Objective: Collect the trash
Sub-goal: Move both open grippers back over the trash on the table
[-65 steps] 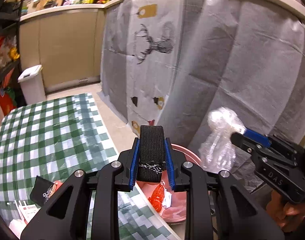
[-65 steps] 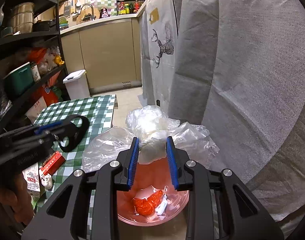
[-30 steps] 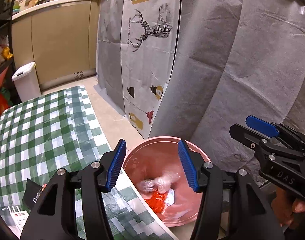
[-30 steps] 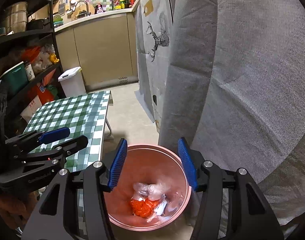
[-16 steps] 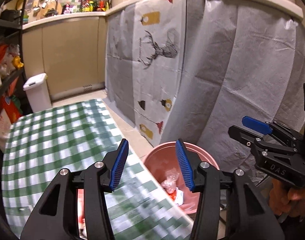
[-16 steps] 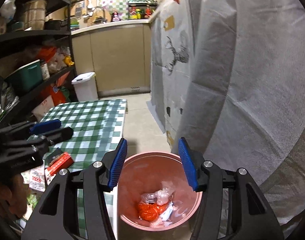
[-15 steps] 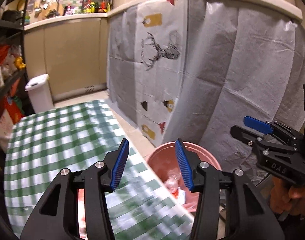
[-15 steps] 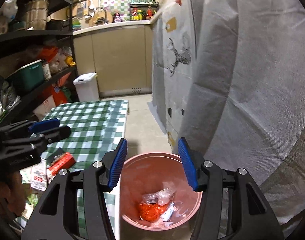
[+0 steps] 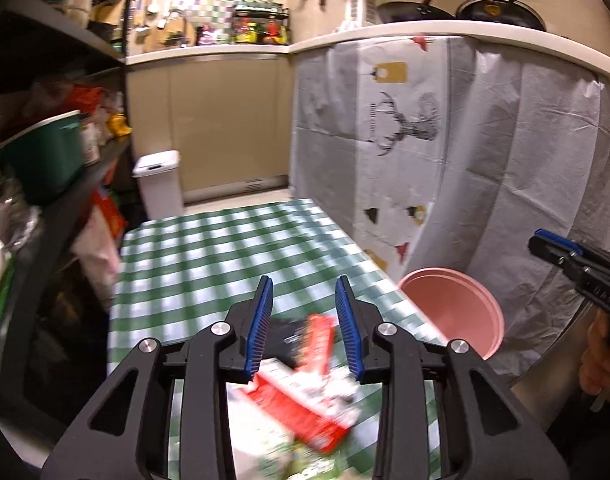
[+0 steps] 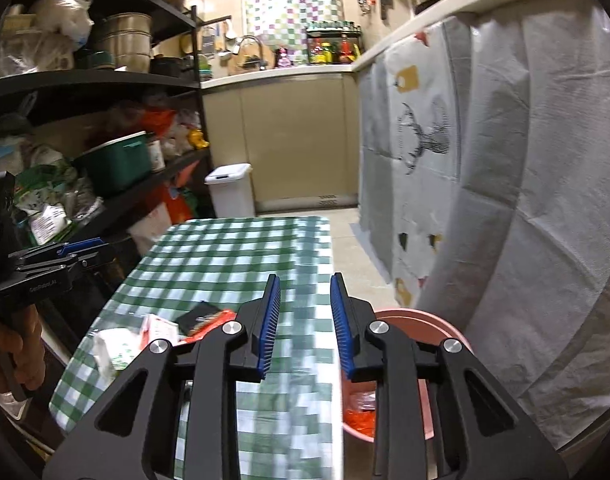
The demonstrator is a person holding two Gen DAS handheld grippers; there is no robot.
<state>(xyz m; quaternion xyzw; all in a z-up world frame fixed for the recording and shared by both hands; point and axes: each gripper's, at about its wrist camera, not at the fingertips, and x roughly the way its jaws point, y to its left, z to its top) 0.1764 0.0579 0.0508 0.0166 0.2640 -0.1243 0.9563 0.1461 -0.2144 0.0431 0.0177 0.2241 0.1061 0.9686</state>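
My left gripper hangs over the near end of the green checked table, its jaws closing with nothing pressed between them. Below it lie a red packet, a black packet and a red and white carton, all blurred. My right gripper hovers over the table's right edge, jaws closing on nothing. The pink bin stands on the floor to its right, with orange trash inside. The right wrist view also shows a white crumpled piece on the table.
A black shelf rack crowded with goods runs along the left. A grey cloth with a deer print hangs over the counter on the right. A white lidded bin stands beyond the table. A hand holds the left gripper.
Both grippers let go of a black band and a clear bag over the pink bin, then swung left over the table. Both pairs of jaws have narrowed.
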